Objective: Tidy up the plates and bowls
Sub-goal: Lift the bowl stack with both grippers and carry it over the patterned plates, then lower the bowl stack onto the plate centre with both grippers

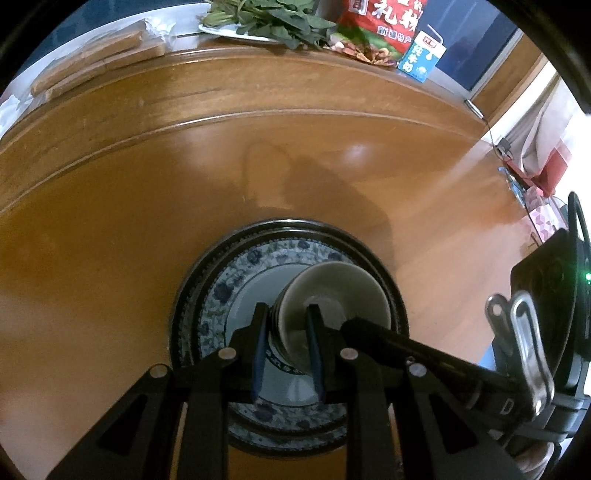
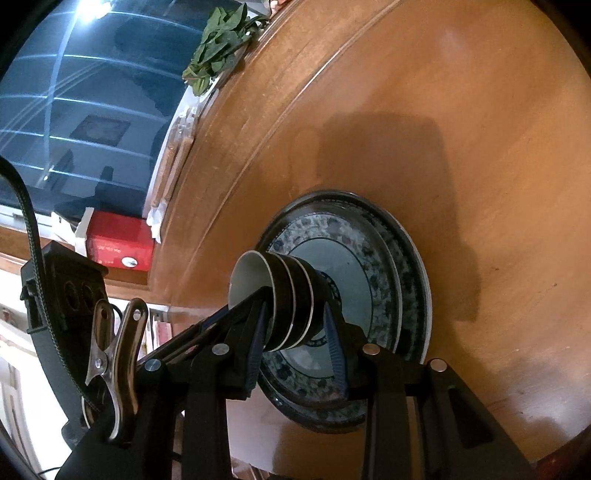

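Note:
A stack of black bowls with pale insides (image 1: pixel 332 291) stands over a blue floral plate (image 1: pixel 229 288), which lies on a larger dark-rimmed plate (image 1: pixel 201 269) on the round wooden table (image 1: pixel 147 166). I cannot tell whether the bottom bowl touches the plate. My left gripper (image 1: pixel 286 310) is shut on the top bowl's wall, one finger inside and one outside. In the right wrist view my right gripper (image 2: pixel 295 306) clamps the side of the bowl stack (image 2: pixel 295 295), above the floral plate (image 2: pixel 369 236). The left gripper's finger (image 2: pixel 221 314) reaches in from the left.
At the table's far edge are leafy greens on a white plate (image 1: pixel 266 18), a red snack bag (image 1: pixel 380 29), a small milk carton (image 1: pixel 423 55) and wrapped brown blocks (image 1: pixel 99 55). A red box (image 2: pixel 118 240) sits off the table.

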Available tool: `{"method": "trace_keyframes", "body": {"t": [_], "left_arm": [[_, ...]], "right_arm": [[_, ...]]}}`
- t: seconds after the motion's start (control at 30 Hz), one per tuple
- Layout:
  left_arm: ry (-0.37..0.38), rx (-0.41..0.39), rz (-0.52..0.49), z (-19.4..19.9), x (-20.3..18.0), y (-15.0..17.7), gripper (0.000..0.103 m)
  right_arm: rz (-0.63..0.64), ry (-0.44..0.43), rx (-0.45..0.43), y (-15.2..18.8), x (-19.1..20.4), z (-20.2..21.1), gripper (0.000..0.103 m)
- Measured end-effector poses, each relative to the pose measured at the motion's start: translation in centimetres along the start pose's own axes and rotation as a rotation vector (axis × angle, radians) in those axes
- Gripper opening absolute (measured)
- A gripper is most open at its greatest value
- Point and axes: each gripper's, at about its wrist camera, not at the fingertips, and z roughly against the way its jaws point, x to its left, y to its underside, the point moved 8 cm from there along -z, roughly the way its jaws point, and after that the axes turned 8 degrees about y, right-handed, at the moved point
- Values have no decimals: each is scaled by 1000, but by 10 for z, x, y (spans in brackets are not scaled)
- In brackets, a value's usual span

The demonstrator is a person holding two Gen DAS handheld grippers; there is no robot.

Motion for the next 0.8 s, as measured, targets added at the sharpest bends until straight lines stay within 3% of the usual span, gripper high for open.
{"method": "trace_keyframes", "body": {"t": [0.37, 0.8], "left_arm": [[5, -16, -29, 7, 3, -2, 20], [6, -102, -63, 42, 13, 5, 37]], "right_arm": [[11, 36, -43, -1, 0, 6, 34], [78, 119, -190, 10, 8, 38, 38]]}}
